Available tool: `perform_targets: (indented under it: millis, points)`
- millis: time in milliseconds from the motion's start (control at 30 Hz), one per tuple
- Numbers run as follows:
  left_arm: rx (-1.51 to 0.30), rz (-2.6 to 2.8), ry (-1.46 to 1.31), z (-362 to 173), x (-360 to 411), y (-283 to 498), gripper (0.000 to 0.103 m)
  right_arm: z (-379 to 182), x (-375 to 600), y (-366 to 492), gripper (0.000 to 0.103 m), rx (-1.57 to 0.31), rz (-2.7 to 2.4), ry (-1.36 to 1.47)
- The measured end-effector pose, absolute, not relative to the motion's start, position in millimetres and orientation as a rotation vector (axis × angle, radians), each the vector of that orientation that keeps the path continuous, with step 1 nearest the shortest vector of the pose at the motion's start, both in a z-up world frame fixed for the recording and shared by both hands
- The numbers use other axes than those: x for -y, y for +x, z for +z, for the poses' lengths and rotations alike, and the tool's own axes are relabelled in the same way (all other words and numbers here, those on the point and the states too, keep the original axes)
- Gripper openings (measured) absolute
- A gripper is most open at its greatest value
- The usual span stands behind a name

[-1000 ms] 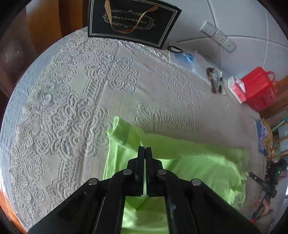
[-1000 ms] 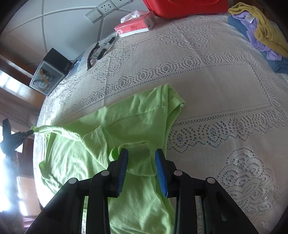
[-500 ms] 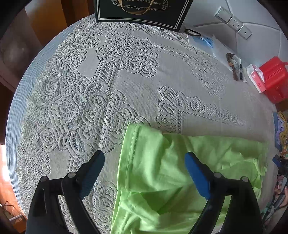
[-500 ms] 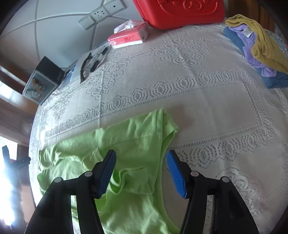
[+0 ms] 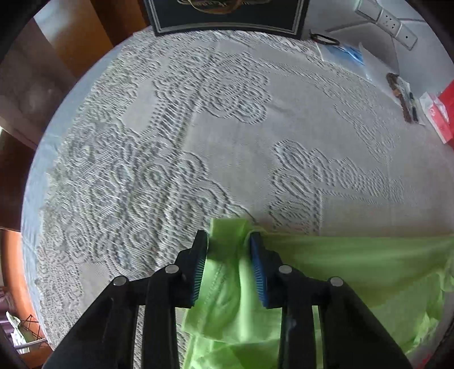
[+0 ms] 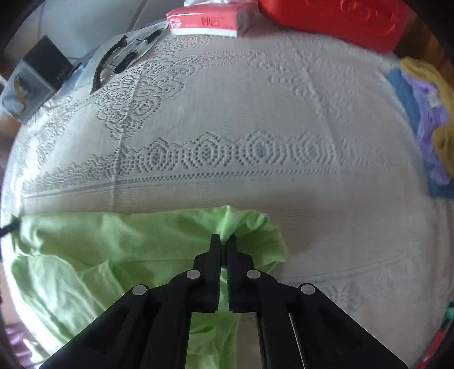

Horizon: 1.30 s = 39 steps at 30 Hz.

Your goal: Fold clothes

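Observation:
A lime-green shirt [image 5: 340, 261] lies crumpled on the lace tablecloth [image 5: 170, 142] near the front edge. In the left wrist view its corner bunches up between the blue pads of my left gripper [image 5: 228, 241], which stand apart on either side of the fabric. In the right wrist view the shirt [image 6: 113, 247] spreads to the left, and my right gripper [image 6: 223, 239] is shut on a pinch of its far right edge, with the cloth puckered at the fingertips.
A black gift bag [image 5: 227, 14] stands at the far edge by a wall socket [image 5: 388, 20]. A red tissue pack [image 6: 207, 21] and red basket [image 6: 340, 17] sit at the back. Folded clothes [image 6: 425, 113] are piled at the right.
My left gripper went from shut to wide open, then narrowed around the shirt corner. My right gripper came forward and shut on the shirt's edge.

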<state>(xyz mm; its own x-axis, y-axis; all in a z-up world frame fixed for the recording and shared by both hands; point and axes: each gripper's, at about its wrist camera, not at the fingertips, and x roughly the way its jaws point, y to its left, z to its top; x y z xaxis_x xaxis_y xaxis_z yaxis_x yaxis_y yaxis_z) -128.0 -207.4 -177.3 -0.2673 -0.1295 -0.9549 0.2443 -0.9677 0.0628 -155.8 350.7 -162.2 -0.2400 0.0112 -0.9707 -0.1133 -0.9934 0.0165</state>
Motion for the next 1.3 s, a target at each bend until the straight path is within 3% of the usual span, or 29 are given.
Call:
perform_targets:
  millis: [67,133,233,300,367,500,567,600,633,700,733,767,800,1000,1100,1200,1267,1300]
  points:
    - [-0.202,-2.311,1.670,-173.4,219.7,-128.1,0.030,-156.6,-372.0,-159.0,0.006,-0.136,2.356,-1.757]
    - [-0.279,-2.338,1.704,-167.2,221.5,-124.4,0.030,-149.1,-384.6,-154.7,0.029,-0.213,2.358,-1.721]
    - [-0.359,-2.384,1.745,-155.6,219.8,-118.3,0.037,-131.8,-381.6,-138.0,0.036,-0.421,2.510,-1.755]
    - [-0.376,-2.400,1.775,-153.6,214.7,-114.7,0.065,-126.7,-363.7,-127.4,0.036,-0.504,2.578,-1.853]
    - [-0.391,-2.397,1.813,-157.5,210.0,-111.7,0.072,-128.8,-342.8,-121.5,0.036,-0.542,2.595,-1.958]
    - [-0.419,-2.389,1.889,-165.2,200.7,-105.8,0.072,-138.8,-304.8,-124.6,0.036,-0.495,2.597,-2.054]
    - [-0.384,-2.374,1.925,-173.4,194.6,-105.1,0.072,-145.3,-288.0,-130.3,0.047,-0.474,2.593,-2.065]
    - [-0.367,-2.366,1.942,-177.3,191.6,-104.8,0.072,-149.1,-281.5,-133.5,0.057,-0.465,2.588,-2.070]
    - [-0.346,-2.362,1.940,-178.5,189.3,-104.7,0.072,-153.4,-276.0,-136.6,0.059,-0.445,2.585,-2.075]
    - [-0.305,-2.354,1.935,-180.6,184.6,-104.5,0.072,-162.4,-264.7,-141.5,0.055,-0.373,2.580,-2.090]
    - [-0.304,-2.352,1.934,-180.5,184.0,-104.7,0.072,-166.5,-258.5,-142.9,0.027,-0.315,2.578,-2.099]
    - [-0.304,-2.349,1.933,-180.4,183.4,-104.9,0.072,-169.1,-253.0,-142.8,0.007,-0.259,2.580,-2.107]
    - [-0.303,-2.346,1.932,-180.2,182.8,-105.0,0.072,-169.2,-248.8,-142.2,0.005,-0.212,2.592,-2.103]
    - [-0.348,-2.323,1.924,-176.6,194.3,-96.1,0.072,-120.7,-247.1,-86.4,0.006,-0.127,2.852,-2.029]
    - [-0.371,-2.341,1.905,-164.7,202.6,-81.7,0.072,-120.3,-253.5,-52.2,0.023,-0.192,2.828,-2.200]
    - [-0.410,-2.394,1.875,-147.5,209.0,-66.2,0.073,-121.3,-278.6,-37.7,0.023,-0.248,2.775,-2.151]
    - [-0.421,-2.432,1.856,-136.6,211.0,-56.0,0.083,-119.4,-305.8,-43.4,0.025,-0.341,2.732,-2.012]
    - [-0.416,-2.449,1.846,-131.9,211.2,-51.0,0.089,-118.2,-318.7,-46.8,0.034,-0.392,2.709,-1.943]
